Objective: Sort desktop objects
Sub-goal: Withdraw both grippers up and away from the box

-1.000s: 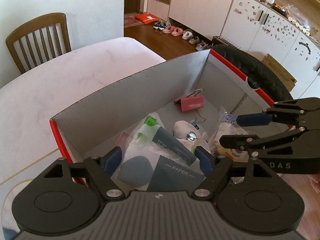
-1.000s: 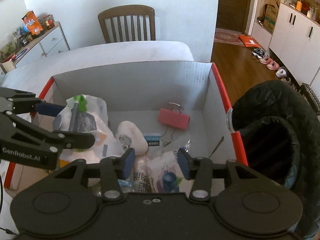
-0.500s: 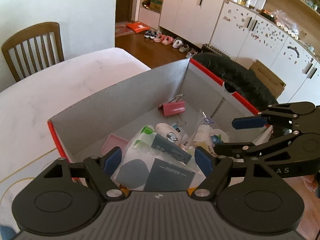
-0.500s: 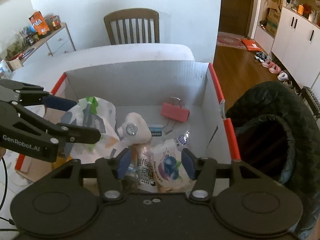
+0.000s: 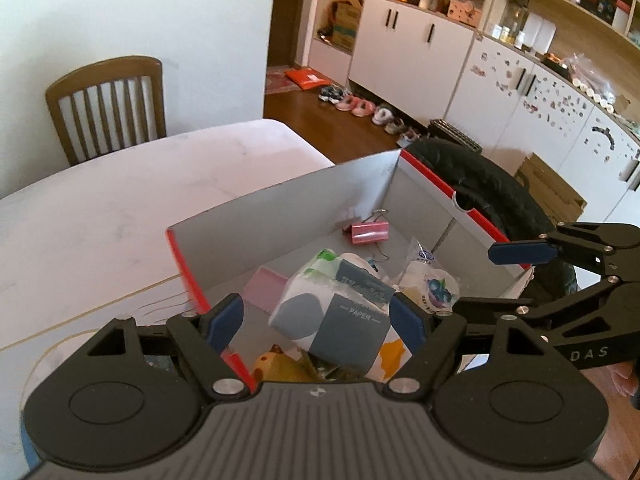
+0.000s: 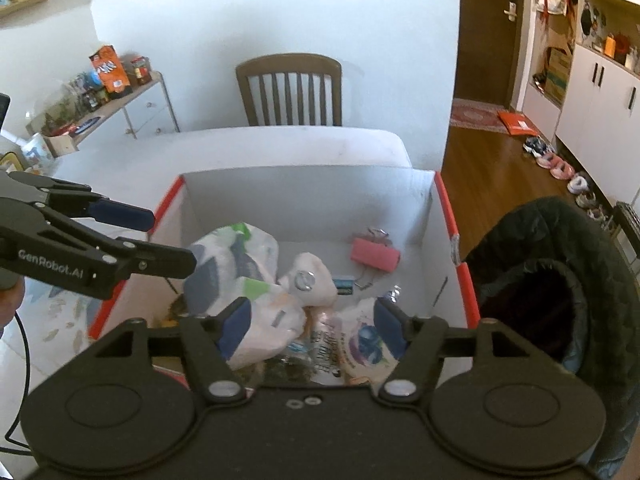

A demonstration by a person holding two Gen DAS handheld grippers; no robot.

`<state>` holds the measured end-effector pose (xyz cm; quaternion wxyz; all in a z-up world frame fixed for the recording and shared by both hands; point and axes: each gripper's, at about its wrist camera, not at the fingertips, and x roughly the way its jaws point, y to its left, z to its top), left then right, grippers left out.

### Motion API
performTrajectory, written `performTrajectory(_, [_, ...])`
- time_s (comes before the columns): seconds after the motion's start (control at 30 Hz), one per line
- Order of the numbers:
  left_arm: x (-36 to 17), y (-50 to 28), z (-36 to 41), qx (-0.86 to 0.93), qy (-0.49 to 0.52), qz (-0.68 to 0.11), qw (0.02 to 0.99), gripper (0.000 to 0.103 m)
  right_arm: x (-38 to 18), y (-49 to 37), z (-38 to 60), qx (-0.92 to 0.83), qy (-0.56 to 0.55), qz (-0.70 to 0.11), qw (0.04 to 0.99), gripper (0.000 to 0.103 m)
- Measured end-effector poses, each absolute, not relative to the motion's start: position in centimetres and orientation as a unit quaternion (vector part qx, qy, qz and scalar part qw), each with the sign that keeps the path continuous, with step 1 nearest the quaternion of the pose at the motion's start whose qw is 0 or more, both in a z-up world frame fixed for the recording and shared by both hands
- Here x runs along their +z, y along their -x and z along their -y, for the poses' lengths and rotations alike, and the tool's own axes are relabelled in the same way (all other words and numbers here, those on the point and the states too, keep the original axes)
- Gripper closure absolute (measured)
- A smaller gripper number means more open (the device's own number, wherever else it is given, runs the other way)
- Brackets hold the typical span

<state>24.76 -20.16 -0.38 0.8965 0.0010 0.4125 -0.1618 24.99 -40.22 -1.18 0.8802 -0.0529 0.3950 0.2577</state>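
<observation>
Left wrist view: left gripper (image 5: 316,318) spread wide above box (image 5: 280,216); right gripper (image 6: 310,322) likewise wide, nothing held.

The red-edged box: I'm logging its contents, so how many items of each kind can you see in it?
Pink binder clip: 1
Tissue pack marked PAPER: 1
Blueberry-print snack pouch: 1
White rounded item with a metal ring: 1
Pink pad: 1
Total: 5 visible; more may lie underneath.

Black gripper (image 5: 316,320) frames, blue pads (image 5: 226,316), "GenRobot.AI" and "DAS" lettering.
</observation>
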Motion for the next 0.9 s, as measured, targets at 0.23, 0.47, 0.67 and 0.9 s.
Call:
performTrajectory(0.23, [0.5,-22.9,19.2,-0.149,-0.001,-0.399,0.905,0.013,-0.1,-23.5,39.1,0.273,0.056,-0.376,0.884,0.026])
performTrajectory(0.47, [1.0,-21.4,18.1,-0.143,0.007,-0.390,0.910,0.001,0.4,-22.2,38.5,0.279,0.050,-0.365,0.887,0.022])
performTrajectory(0.67, [1.1,-20.3,17.1,-0.140,0.015,-0.383,0.913,0.001,0.9,-20.7,37.9,0.281,0.052,-0.349,0.893,0.012])
performTrajectory(0.9, [1.0,-18.6,15.8,-0.149,0.012,-0.371,0.916,0.001,1.5,-18.8,37.1,0.265,0.043,-0.333,0.904,0.003])
